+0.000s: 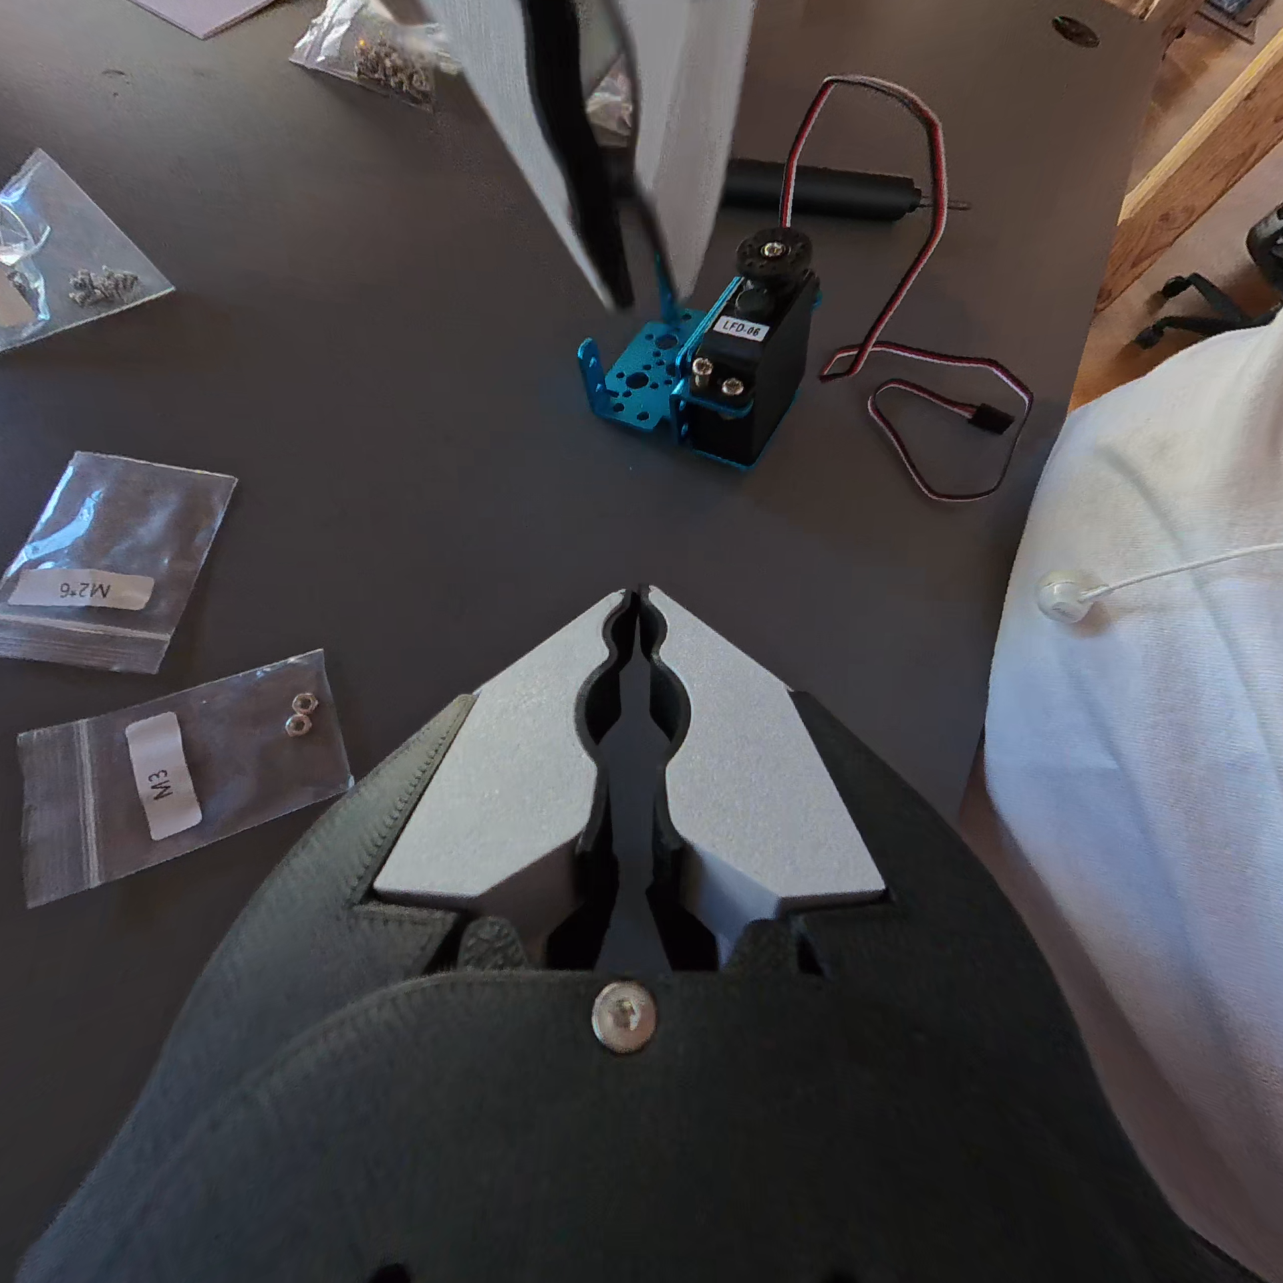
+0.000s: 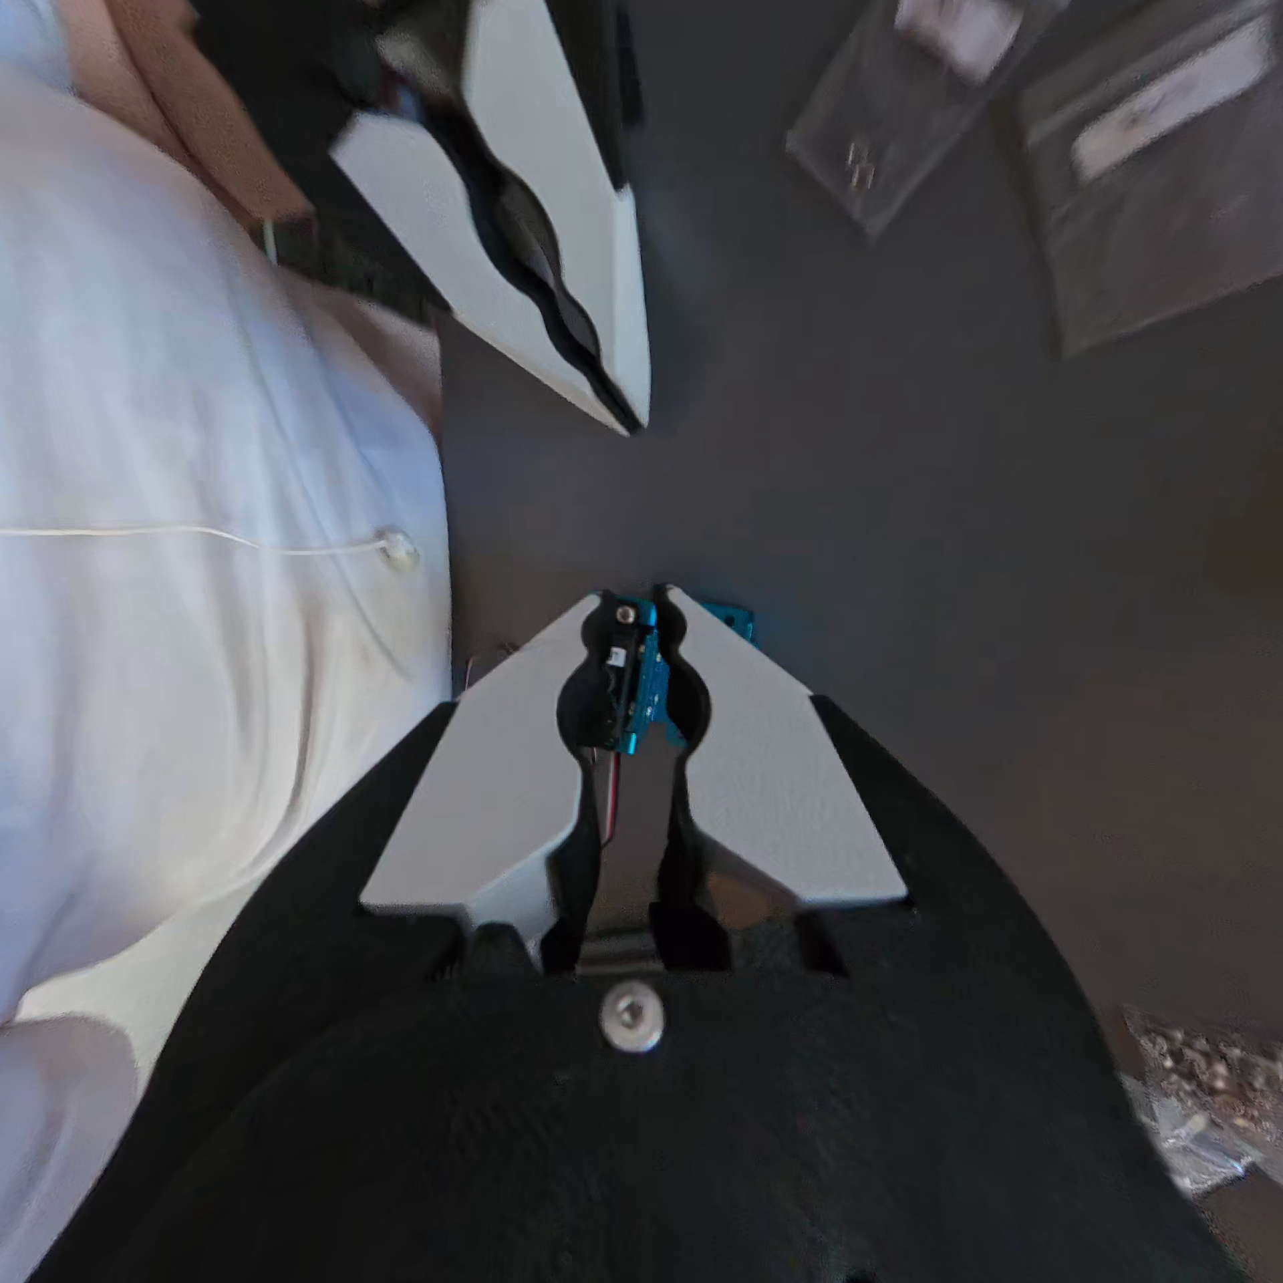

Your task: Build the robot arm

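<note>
A black servo (image 1: 757, 375) bolted into a blue metal bracket (image 1: 642, 375) stands on the dark grey table (image 1: 416, 416), and its red, white and black cable (image 1: 930, 173) loops to the right. My right gripper (image 1: 649, 298) comes down from the far side with its jaws a little apart, and an upright blue tab of the bracket stands between its tips. In the right wrist view the servo (image 2: 611, 694) and the bracket (image 2: 649, 666) show through the gap of that gripper (image 2: 633, 593). My left gripper (image 1: 639, 590) is shut and empty, hovering short of the bracket; it also shows in the right wrist view (image 2: 635, 423).
Clear zip bags lie on the left: one labelled bag (image 1: 118, 555), one holding two nuts (image 1: 300, 714), and others with screws (image 1: 69, 257) (image 1: 389, 55). A black cylinder (image 1: 819, 191) lies behind the servo. A person in a white shirt (image 1: 1145, 694) is at the table's right edge. Left tips to right tips: about 7 centimetres. About 15 centimetres separates my right fingertips from the black cylinder (image 1: 819, 191).
</note>
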